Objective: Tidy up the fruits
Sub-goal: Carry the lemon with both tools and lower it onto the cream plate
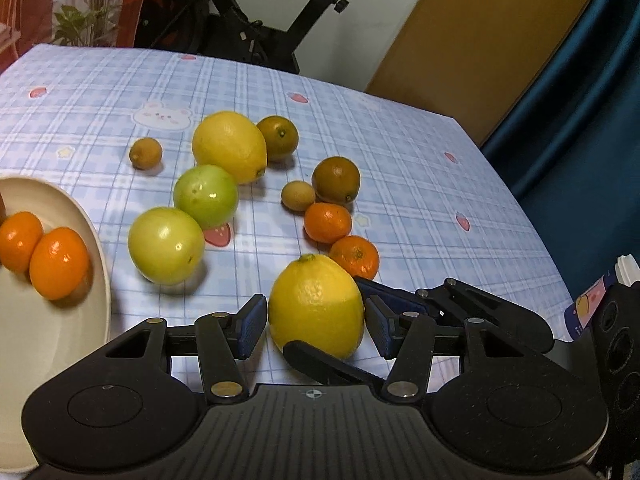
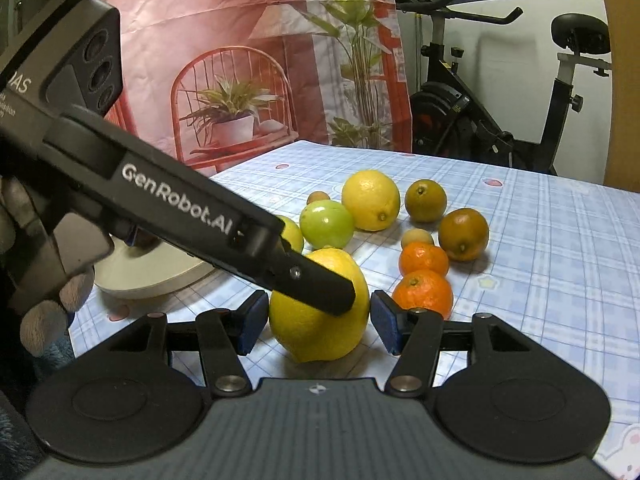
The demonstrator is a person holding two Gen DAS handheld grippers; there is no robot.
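Between both sets of blue pads, near lemon (image 1: pixel 316 306) — left gripper (image 1: pixel 316 330) and right gripper (image 2: pixel 318 322) spread, flanking it, contact unclear.

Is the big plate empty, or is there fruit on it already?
Not empty. The cream plate holds two small oranges side by side near its edge. Its left part runs out of view, so more fruit there cannot be ruled out.

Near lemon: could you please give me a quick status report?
Both grippers, left and right, open, straddling the near lemon on the table. Plate holds two oranges. Left finger crosses the lemon.
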